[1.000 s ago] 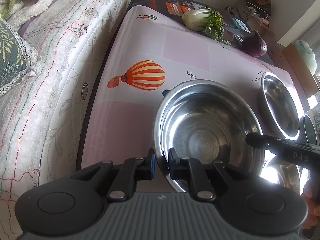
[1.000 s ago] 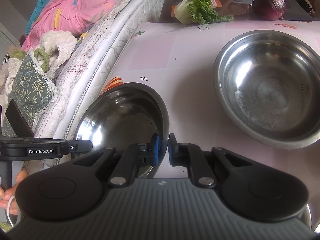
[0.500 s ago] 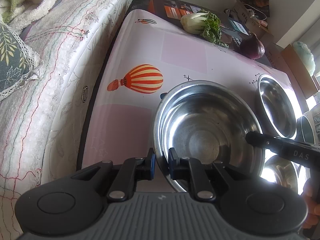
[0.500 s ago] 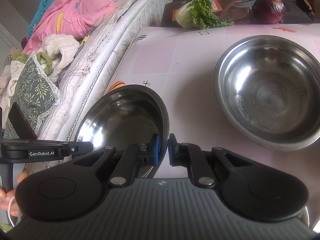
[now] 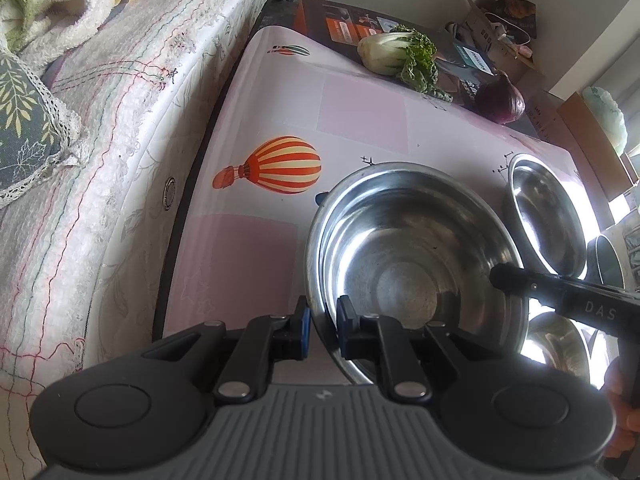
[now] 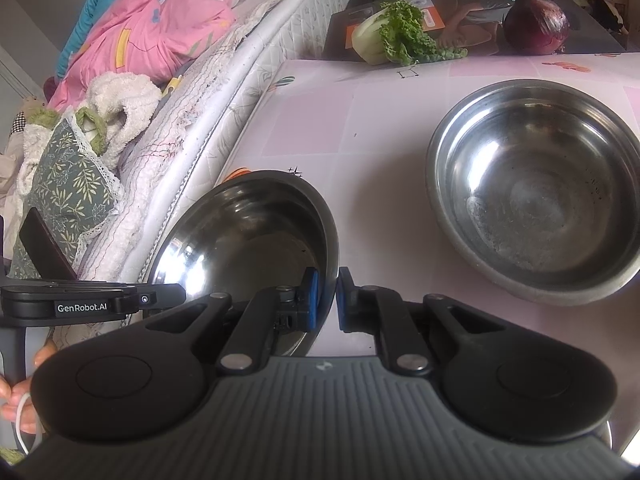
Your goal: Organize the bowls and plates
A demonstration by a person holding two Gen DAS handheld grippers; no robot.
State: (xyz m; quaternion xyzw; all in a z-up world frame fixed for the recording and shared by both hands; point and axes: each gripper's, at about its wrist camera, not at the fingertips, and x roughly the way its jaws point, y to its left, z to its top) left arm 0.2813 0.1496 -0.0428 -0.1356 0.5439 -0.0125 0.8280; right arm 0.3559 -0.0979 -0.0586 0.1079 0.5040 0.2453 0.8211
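Note:
A steel bowl [image 5: 416, 264] is held by both grippers at opposite sides of its rim. My left gripper [image 5: 322, 312] is shut on the rim's left edge, one pad inside and one outside. In the right wrist view the same bowl [image 6: 248, 240] is tilted, with my right gripper [image 6: 325, 292] shut on its right edge. The bowl hangs near the table's front left part, partly over the balloon print [image 5: 276, 166]. A second, larger steel bowl [image 6: 536, 192] rests on the pink tablecloth [image 6: 360, 128] to the right.
A bed [image 5: 120, 120] with a quilt runs along the table's left side. Bok choy [image 5: 396, 54] and a red onion [image 5: 500, 100] lie on boxes at the far end. Another steel bowl [image 5: 560, 344] and a dark cup [image 5: 608, 256] stand at the right edge.
Both grippers keep their hold on the bowl. The table and the second bowl have slid slightly lower in both views; the held bowl stays put between the fingers.

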